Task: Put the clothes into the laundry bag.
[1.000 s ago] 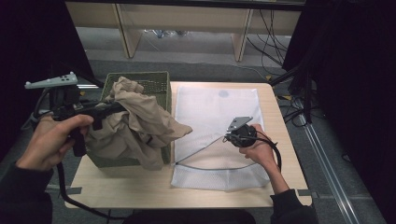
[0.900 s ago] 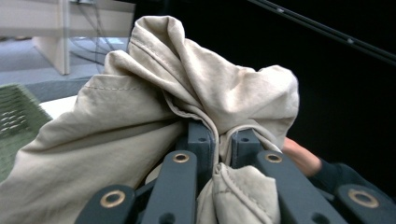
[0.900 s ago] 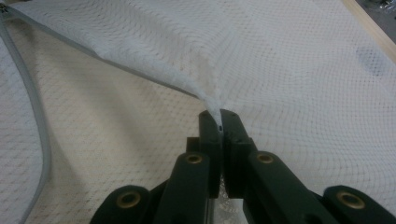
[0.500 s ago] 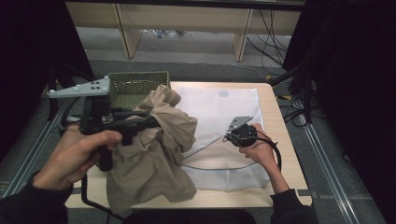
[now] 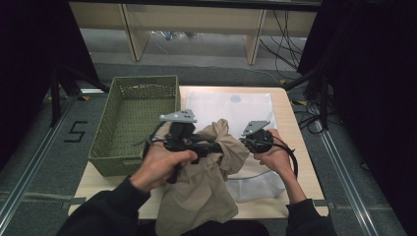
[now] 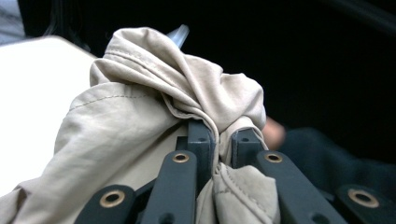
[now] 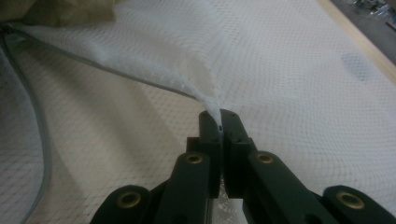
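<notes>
A beige garment (image 5: 206,177) hangs bunched from my left gripper (image 5: 216,147), which is shut on a fold of it (image 6: 219,135) over the near middle of the table. The cloth drapes down past the front table edge. A white mesh laundry bag (image 5: 231,105) lies flat on the table's right half. My right gripper (image 5: 248,140) is shut on the bag's upper mesh layer by the zipper edge (image 7: 218,109), lifting it into a tent. The beige garment (image 7: 60,11) touches the bag's opening at the far left of the right gripper view.
A green wicker basket (image 5: 135,120) stands empty on the table's left half. The wooden table (image 5: 290,123) ends close on the right, with cables and a dark curtain beyond. A shelf frame stands behind the table.
My left gripper carried the beige garment out of the basket, rightward and down, to the mesh bag's opening. The basket is now empty. The right gripper stayed put, holding the mesh.
</notes>
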Tool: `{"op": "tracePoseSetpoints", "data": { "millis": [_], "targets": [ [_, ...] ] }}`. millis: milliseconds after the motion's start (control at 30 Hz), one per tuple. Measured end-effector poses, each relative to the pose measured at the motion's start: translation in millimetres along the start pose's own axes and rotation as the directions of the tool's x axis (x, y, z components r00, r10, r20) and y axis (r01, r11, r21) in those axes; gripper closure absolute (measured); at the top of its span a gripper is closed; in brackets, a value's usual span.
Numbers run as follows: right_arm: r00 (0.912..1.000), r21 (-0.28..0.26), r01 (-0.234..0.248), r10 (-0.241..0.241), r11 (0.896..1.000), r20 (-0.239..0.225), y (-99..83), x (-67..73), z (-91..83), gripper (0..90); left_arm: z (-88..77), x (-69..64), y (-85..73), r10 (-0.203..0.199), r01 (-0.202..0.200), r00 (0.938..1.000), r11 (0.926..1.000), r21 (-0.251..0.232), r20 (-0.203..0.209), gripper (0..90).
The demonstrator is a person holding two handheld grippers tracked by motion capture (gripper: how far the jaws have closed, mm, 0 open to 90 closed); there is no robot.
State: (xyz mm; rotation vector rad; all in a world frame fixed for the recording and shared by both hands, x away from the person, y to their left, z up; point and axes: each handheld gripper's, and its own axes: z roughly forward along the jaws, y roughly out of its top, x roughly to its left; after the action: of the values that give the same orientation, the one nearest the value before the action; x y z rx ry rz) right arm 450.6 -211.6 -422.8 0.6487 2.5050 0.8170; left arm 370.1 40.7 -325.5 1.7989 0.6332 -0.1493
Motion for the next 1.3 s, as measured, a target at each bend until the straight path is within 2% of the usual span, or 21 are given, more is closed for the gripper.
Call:
{"op": "tracePoseSetpoints", "data": {
  "millis": [67,133,200,300,367,400,500,533,567,600,633,767,867,1000,1067,1100,1133,1167,1233,1267,1300],
  "targets": [
    [0.9998,-0.029,-0.010,0.010,1.000,0.020,1.4,-3.3,-6.1,89.7,23.5,14.1,-12.6,-0.029,0.030,0.9995,0.9988,0.038,-0.007,81.9],
    [0.9994,-0.036,-0.028,0.028,0.999,0.022,2.4,-6.2,-13.0,89.7,47.3,26.7,-25.4,-0.005,0.010,0.9988,0.9953,0.097,-0.049,81.8],
    [0.9986,-0.059,-0.044,0.046,0.997,0.026,2.7,-9.4,-20.4,89.8,63.6,35.1,-34.5,-0.034,0.041,0.9967,0.9937,0.104,-0.074,81.7],
    [0.9982,-0.079,-0.045,0.048,0.996,0.036,3.3,-12.4,-27.3,89.8,91.7,46.4,-48.5,-0.003,0.025,0.9903,0.9869,0.159,-0.139,81.5],
    [0.9972,-0.086,-0.059,0.062,0.995,0.040,3.5,-12.5,-30.9,89.8,107.9,52.4,-55.4,0.044,-0.001,0.9793,0.9776,0.211,-0.197,81.1],
    [0.9968,-0.089,-0.063,0.067,0.994,0.043,3.7,-12.5,-31.6,89.8,117.4,55.8,-59.1,0.093,-0.036,0.9685,0.9697,0.242,-0.231,80.9],
    [0.9975,-0.089,-0.054,0.058,0.995,0.040,4.2,-12.2,-32.0,89.8,138.1,61.9,-68.9,0.117,-0.034,0.9551,0.9561,0.291,-0.272,73.1],
    [0.9975,-0.089,-0.054,0.058,0.995,0.040,4.2,-12.2,-32.0,89.8,143.0,65.4,-70.9,0.135,-0.044,0.9465,0.9535,0.298,-0.293,73.1],
    [0.9979,-0.082,-0.050,0.053,0.995,0.036,4.5,-11.0,-30.7,89.8,148.2,69.7,-72.8,0.147,-0.045,0.9316,0.9535,0.298,-0.332,69.6],
    [0.9987,-0.074,-0.035,0.037,0.997,0.035,4.0,-10.5,-29.0,89.8,150.8,73.4,-73.7,0.138,-0.034,0.9319,0.9538,0.298,-0.335,63.8],
    [0.9981,-0.059,-0.048,0.050,0.997,0.037,3.4,-9.3,-26.7,89.8,152.0,73.4,-72.7,0.096,0.006,0.9446,0.9511,0.309,-0.314,49.1],
    [0.9972,-0.057,-0.063,0.065,0.996,0.037,0.0,-11.5,-24.7,89.8,137.2,55.5,-63.4,0.138,-0.041,0.9465,0.9481,0.315,-0.292,36.6],
    [0.9967,-0.065,-0.072,0.074,0.995,0.034,-2.8,-15.2,-26.3,89.8,115.1,38.9,-50.5,0.116,-0.044,0.9560,0.9649,0.259,-0.270,22.3],
    [0.9980,-0.060,-0.054,0.056,0.997,0.028,-2.6,-15.1,-25.5,89.7,80.5,19.9,-31.7,0.137,-0.079,0.9615,0.9674,0.241,-0.238,20.1],
    [0.9970,-0.058,-0.070,0.072,0.996,0.029,-2.4,-12.7,-26.1,89.8,55.8,12.9,-23.2,0.181,-0.117,0.9436,0.9661,0.230,-0.277,20.8],
    [0.9970,-0.058,-0.070,0.072,0.996,0.029,-2.4,-12.7,-26.1,89.8,44.9,14.3,-19.6,0.215,-0.144,0.9328,0.9578,0.249,-0.289,20.8],
    [0.9975,-0.061,-0.064,0.066,0.996,0.028,-2.3,-13.3,-26.5,89.7,30.7,16.5,-15.8,0.213,-0.136,0.9226,0.9598,0.246,-0.322,20.7],
    [0.9975,-0.061,-0.064,0.066,0.996,0.028,-2.3,-13.3,-26.5,89.7,15.6,21.9,-12.3,0.224,-0.144,0.9066,0.9606,0.238,-0.357,20.7],
    [0.9982,-0.062,-0.052,0.054,0.997,0.027,-2.1,-14.3,-25.6,89.8,-13.2,35.7,-9.0,0.174,-0.091,0.8799,0.9751,0.202,-0.442,20.5],
    [0.9982,-0.062,-0.052,0.054,0.997,0.027,-2.1,-14.3,-25.6,89.8,-26.5,44.4,-8.4,0.174,-0.084,0.8614,0.9753,0.204,-0.477,20.5],
    [0.9971,-0.058,-0.069,0.070,0.996,0.027,-1.8,-12.7,-25.7,89.8,-42.1,55.9,-8.4,0.199,-0.073,0.8304,0.9647,0.253,-0.520,20.5]
  ]
}}
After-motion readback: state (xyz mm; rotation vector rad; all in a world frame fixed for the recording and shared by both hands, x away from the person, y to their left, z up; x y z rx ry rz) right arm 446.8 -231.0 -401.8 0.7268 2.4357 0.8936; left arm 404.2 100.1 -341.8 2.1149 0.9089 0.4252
